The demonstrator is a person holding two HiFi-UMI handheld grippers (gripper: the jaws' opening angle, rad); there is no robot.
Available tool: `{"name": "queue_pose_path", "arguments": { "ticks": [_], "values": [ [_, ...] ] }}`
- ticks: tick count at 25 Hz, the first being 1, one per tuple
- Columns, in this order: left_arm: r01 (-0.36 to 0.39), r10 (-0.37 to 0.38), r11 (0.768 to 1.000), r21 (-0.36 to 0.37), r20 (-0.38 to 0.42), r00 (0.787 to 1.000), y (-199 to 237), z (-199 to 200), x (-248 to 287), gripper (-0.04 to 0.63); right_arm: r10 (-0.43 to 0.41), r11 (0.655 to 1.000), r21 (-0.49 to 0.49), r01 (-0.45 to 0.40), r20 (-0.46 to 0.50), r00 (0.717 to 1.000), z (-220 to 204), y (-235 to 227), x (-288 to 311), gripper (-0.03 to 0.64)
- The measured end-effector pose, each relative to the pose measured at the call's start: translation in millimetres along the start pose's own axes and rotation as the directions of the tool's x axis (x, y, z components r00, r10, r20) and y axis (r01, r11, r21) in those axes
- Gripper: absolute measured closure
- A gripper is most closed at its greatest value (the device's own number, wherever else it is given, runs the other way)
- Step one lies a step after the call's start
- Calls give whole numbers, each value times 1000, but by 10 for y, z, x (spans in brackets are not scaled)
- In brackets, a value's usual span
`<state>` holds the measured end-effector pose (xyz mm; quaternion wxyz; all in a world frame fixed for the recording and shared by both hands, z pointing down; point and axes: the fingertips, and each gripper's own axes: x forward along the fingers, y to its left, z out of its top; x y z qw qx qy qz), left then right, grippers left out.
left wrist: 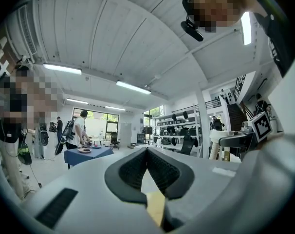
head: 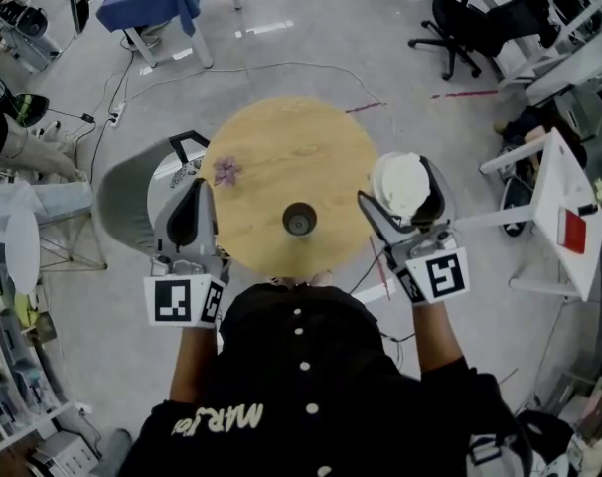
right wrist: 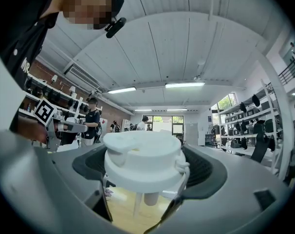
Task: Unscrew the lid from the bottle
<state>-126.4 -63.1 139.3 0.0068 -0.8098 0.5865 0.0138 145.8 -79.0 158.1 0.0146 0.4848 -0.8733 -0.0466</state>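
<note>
Right gripper (head: 407,199) jaws clamp white lid (head: 398,179) at frame right; left gripper (head: 198,191) jaws shut, empty; bottle (head: 299,219) uncapped mid-worktop (head: 291,147).

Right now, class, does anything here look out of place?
Only the white lid: it sits clamped in the right gripper, off the bottle, which stands open on the round table.

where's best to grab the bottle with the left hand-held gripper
Probably around its round body, just below the open mouth, coming in level from the left: the bottle stands upright on the table, and the shut left hand-held gripper sits on that side.
</note>
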Motion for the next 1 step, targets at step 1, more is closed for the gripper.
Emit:
{"name": "queue_pose_path", "arguments": {
  "ticks": [1],
  "values": [
    [1,-1,1000,-1,3,1000,1,0,2,591,2,1000,-3,-2,0,1000,0,-1,8,150]
  ]
}}
